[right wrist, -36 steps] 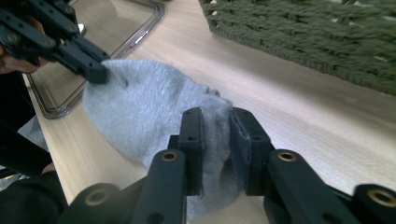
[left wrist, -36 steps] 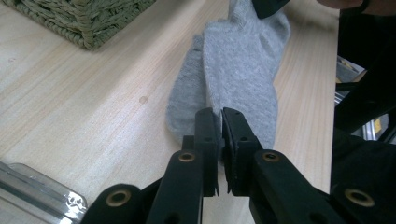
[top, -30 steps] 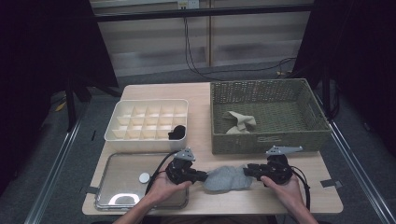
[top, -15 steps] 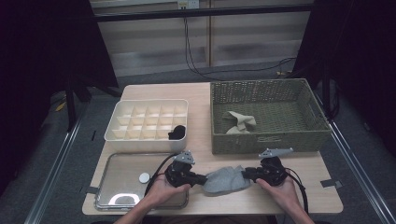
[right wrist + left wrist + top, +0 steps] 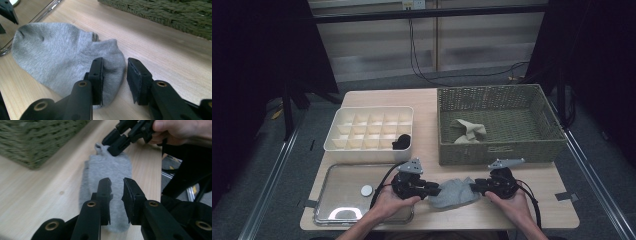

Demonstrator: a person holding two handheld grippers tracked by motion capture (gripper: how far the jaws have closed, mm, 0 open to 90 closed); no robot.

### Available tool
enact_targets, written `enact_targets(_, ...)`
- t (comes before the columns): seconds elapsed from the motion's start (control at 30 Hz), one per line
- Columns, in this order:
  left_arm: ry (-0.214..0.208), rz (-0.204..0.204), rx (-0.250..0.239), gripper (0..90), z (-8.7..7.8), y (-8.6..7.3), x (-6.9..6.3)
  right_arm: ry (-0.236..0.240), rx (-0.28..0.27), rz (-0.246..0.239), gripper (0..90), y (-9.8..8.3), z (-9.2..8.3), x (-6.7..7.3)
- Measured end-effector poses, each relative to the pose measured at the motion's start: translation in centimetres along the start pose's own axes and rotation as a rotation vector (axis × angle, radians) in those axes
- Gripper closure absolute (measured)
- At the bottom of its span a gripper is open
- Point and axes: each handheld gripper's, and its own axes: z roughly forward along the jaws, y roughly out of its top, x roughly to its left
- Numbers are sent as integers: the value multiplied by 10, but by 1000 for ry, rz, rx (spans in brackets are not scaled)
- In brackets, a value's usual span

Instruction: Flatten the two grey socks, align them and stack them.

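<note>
Grey sock [image 5: 453,192] lies flat on the desk [image 5: 427,100] just in front of the wicker basket [image 5: 497,150], both tongs, left [image 5: 432,189] & right [image 5: 475,186], released w/ jaws just opening at its ends; it's light, limp, so pinch the fabric edges.

The sock [image 5: 454,192] is plain light grey with a fine knit texture. The left hand-held gripper [image 5: 116,185] and the right hand-held gripper [image 5: 113,67] are black, with brass-coloured rings at their pivots and grey plates on top. The table [image 5: 422,100] is pale wood with a faint grain. The woven basket [image 5: 499,152] is olive green, holding a beige cloth [image 5: 468,130]. The divided organiser [image 5: 343,145] is cream, with a black item [image 5: 402,141] in one compartment. The tray [image 5: 337,200] is shiny silver, with a white disc [image 5: 366,190] on it.
</note>
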Motion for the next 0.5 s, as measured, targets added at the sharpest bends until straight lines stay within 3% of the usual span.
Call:
enact_targets(0.1, -7, 1, 67, 760, 14, -5, 2, 12, 6, -1, 663, 0, 0, 0)
enact_targets(0.17, 10, -6, 108, 753, 22, -9, 5, 17, 6, -7, 667, 0, 0, -1)
enact_targets(0.27, 6, -14, 104, 749, 26, -14, 6, 36, 3, -14, 673, -2, 0, -1)
enact_targets(0.3, 12, -8, 127, 747, 24, -13, 5, 39, -4, -21, 673, -3, 0, -1)
enact_targets(0.37, 10, -6, 114, 737, 25, -15, 3, 36, -12, -31, 673, -5, 0, 0)
enact_targets(0.4, 32, -2, 132, 735, 23, -14, 2, 38, -17, -35, 672, -6, 0, 1)
enact_targets(0.43, 13, -4, 128, 735, 23, -15, 3, 31, -21, -43, 672, -6, 0, 1)
enact_targets(0.5, 15, -8, 129, 735, 23, -15, 3, 16, -24, -66, 669, -7, 1, 4)
